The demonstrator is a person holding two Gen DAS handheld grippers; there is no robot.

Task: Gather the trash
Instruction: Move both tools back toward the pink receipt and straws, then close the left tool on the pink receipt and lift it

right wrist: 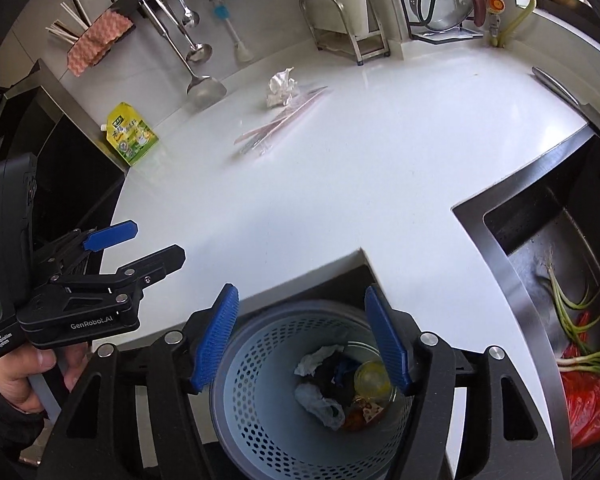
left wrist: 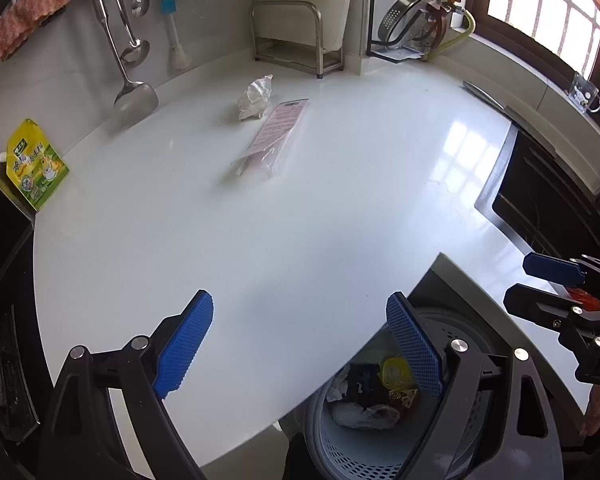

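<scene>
Both grippers, left gripper (left wrist: 300, 344) and right gripper (right wrist: 302, 338), are seen spread wide with nothing between them, over one perforated bin (right wrist: 260, 420) at bottom centre holding maybe five bits of trash, while three pieces are left on the counter (left wrist: 300, 220): one crumpled tissue (left wrist: 256, 96) and one pink wrapper (left wrist: 274, 136) upper centre, one yellow-green pouch (left wrist: 36, 164) at left.

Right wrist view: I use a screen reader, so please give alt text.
The open right gripper hangs empty over a perforated bin of trash. Beyond, a crumpled tissue and yellow pouch lie on the white counter.
</scene>
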